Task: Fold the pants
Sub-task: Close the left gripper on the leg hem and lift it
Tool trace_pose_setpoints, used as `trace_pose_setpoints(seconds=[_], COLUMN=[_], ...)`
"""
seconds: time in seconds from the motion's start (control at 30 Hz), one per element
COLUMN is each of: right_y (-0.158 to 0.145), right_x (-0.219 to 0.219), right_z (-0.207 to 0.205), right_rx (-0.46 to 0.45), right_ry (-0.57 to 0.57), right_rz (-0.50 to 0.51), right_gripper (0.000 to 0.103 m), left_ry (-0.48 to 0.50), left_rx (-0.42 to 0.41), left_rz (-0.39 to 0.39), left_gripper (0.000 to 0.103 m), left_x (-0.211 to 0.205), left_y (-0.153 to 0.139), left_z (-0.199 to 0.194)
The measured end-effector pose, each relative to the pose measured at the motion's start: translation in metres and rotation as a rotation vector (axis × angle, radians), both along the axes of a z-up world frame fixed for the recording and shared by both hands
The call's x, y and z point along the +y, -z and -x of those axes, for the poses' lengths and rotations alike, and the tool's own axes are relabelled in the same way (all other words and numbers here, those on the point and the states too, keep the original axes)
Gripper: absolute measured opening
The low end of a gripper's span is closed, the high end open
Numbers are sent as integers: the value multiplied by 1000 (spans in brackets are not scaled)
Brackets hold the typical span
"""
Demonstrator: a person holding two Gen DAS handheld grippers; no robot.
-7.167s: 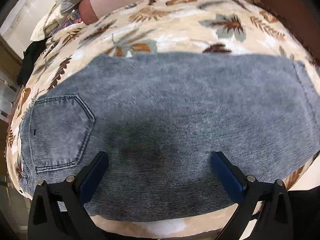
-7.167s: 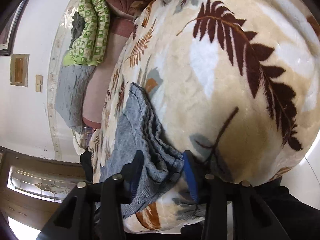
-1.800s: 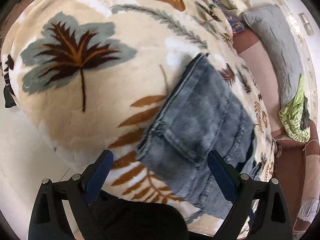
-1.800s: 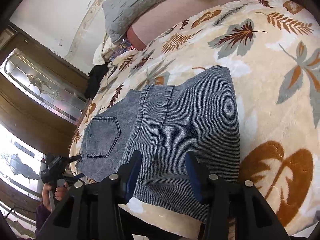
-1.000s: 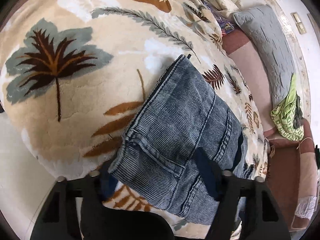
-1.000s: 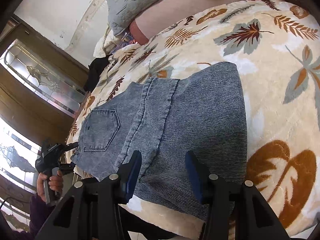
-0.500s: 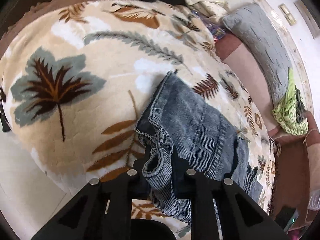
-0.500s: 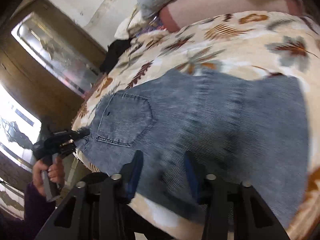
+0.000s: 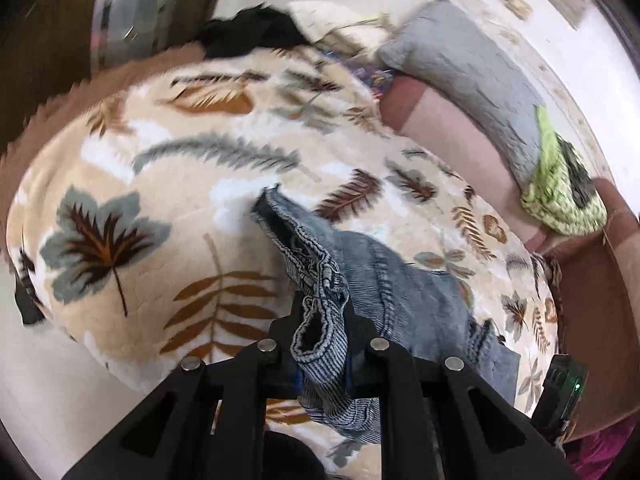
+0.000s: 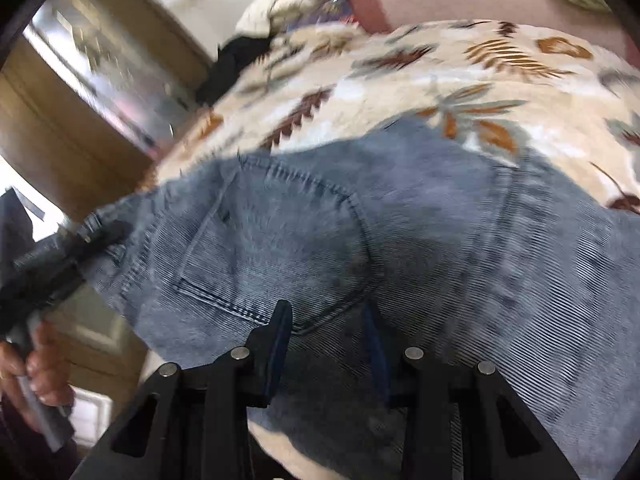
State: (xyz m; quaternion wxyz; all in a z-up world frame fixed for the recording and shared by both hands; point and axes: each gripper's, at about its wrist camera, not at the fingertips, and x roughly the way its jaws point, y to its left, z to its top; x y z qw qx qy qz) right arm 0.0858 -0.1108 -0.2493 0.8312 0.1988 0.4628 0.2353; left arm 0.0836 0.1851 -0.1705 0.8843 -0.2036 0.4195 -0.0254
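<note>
Grey-blue jeans (image 9: 400, 292) lie folded on a leaf-print blanket (image 9: 120, 168). My left gripper (image 9: 322, 320) is shut on the waistband corner and holds it raised off the blanket, so the denim hangs bunched between the fingers. In the right wrist view this gripper (image 10: 92, 236) shows at the left edge, pinching the waistband, with a hand (image 10: 44, 360) on its handle. My right gripper (image 10: 326, 336) hovers low over the jeans (image 10: 460, 260), just below the back pocket (image 10: 272, 248). Its fingers stand apart, and the denim between them looks flat, not pinched.
A grey pillow (image 9: 460, 64), a green patterned cloth (image 9: 560, 196) and a black garment (image 9: 248, 36) lie at the bed's far side. A wooden door with patterned glass (image 10: 100, 60) stands beyond the left edge. Pale floor (image 9: 40, 380) lies below the blanket's near edge.
My left gripper closed on the waistband corner and lifted it off the blanket. My right gripper slid left across the jeans, from the folded legs to the back pocket.
</note>
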Motion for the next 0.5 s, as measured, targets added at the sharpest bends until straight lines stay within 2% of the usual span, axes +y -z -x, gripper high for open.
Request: trace_pose_setpoints(seconds=[0.17,0.33,0.43,0.5], right_y=[-9,-21,-14,-10], right_x=[-77,-180,-233,-254], right_z=[33,66,80,88], right_rx=[-53,-124,-124,-120], right_ry=[163,440,596,652], right_rz=[-60,-126,-250,-287], right_gripper=[39,39,39,39], left_ry=[93,225,310,387], left_rx=[-67,-120,-134,-137], left_rz=[-84,-162,-192,-217], left_gripper=[14,14,14,14], left_x=[-46,-112,-156,-193], left_y=[-35,-61,-69,-68], left_z=[9,16,23,31])
